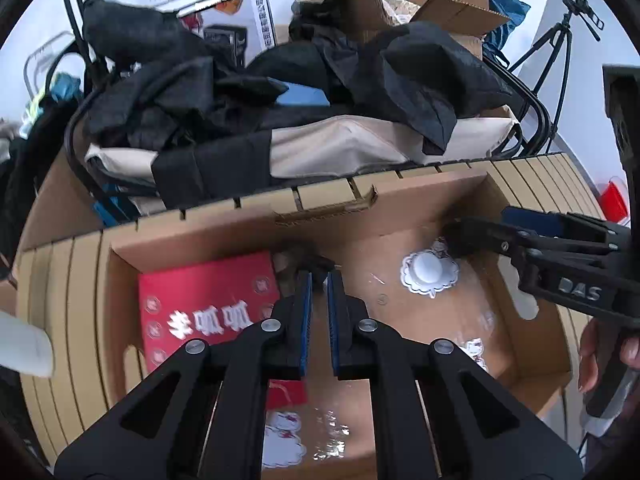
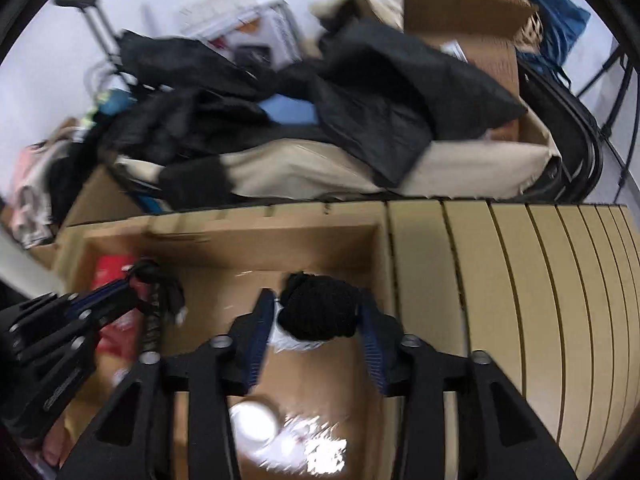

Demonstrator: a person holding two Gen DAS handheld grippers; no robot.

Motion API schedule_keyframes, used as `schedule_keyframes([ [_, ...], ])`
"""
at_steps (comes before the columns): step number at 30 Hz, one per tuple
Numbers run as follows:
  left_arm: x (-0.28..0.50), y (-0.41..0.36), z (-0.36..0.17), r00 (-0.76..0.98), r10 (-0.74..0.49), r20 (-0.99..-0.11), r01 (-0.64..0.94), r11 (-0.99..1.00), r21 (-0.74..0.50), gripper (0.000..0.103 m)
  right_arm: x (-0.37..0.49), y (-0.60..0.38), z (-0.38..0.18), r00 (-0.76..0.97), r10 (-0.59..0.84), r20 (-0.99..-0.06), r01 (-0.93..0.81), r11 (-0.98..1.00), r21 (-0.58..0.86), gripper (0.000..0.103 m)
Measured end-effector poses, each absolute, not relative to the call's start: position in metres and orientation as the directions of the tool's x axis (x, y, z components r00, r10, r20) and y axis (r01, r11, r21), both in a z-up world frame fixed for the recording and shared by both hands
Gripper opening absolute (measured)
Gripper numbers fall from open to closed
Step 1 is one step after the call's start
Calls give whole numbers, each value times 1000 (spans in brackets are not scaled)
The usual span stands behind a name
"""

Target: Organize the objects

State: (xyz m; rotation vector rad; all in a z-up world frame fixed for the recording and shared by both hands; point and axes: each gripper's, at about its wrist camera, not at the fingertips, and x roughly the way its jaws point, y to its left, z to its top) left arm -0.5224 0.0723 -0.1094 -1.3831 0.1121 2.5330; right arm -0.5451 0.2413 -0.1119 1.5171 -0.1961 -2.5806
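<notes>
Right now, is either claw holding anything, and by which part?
The left gripper pinches a black cord near its upper end. A black knitted bundle sits between the right gripper and its open jaws, apparently unsqueezed.

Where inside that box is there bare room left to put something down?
Bare floor shows in the box between the red packet and the white knob. The near end, with glossy stickers, is crowded. The slatted top beside the box is bare.

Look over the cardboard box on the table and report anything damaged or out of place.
The cardboard box has a torn, ragged far rim, with corrugated edge peeling. Inside, the red packet lies askew. Behind the table, black clothes are heaped untidily.
</notes>
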Motion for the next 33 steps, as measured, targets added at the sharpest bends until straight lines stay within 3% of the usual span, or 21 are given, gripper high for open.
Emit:
schedule_keyframes([
  [2, -518, 70, -102, -533, 182, -826, -263, -964, -42, 20, -545, 240, -109, -499, -217, -839, 77, -976, 206, 86],
  [3, -513, 67, -97, -544, 176, -820, -262, -964, -34, 31, -542, 236, -107, -512, -188, -838, 78, -982, 173, 86],
  [6, -481, 57, -73, -571, 145, -808, -261, -965, 11, 42, -528, 232, -92, -539, -179, -823, 78, -984, 163, 86],
  [10, -412, 34, -33, -641, 125, -757, -242, -969, 45, 68, -480, 231, -56, -561, -267, -784, 127, -963, 237, 86],
  [15, -297, 5, -1, -710, 119, -694, -198, -980, 34, 87, -371, 227, -18, -610, -283, -741, 202, -959, 200, 86],
  [24, -140, -6, 17, -747, 64, -662, -93, -996, 9, 94, -194, 207, 5, -671, -275, -688, 237, -959, 153, 86],
  [33, -70, -6, 21, -762, 17, -647, -51, -998, 33, 97, -103, 195, -17, -640, -319, -699, 278, -944, 177, 86],
])
